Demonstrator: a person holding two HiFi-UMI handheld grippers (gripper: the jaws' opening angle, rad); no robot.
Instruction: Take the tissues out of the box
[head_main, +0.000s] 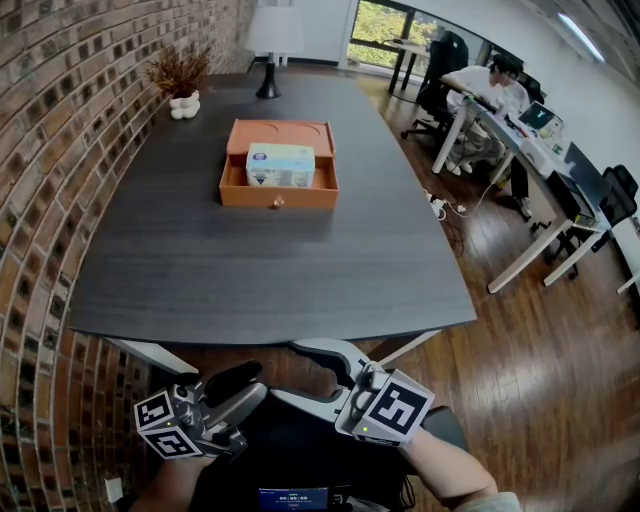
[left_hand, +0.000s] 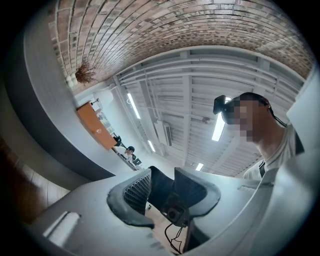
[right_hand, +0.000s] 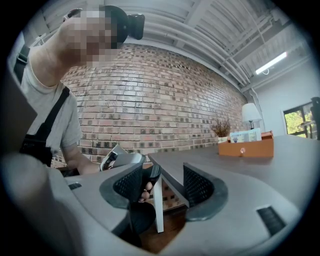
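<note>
Head view looks down the table (head_main: 200, 270); both low gripper views share its orange box (head_main: 278, 193).

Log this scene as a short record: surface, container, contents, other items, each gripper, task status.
surface: dark table beside a brick wall
container: orange box, open-topped, mid-table
contents: tissue pack lying inside the box
other items: lamp and dried plant at the far end
left gripper: short of the table's near edge, jaws apart, nothing between them
right gripper: beside the left, jaws apart, nothing held
task status: tissues not yet touched
</note>
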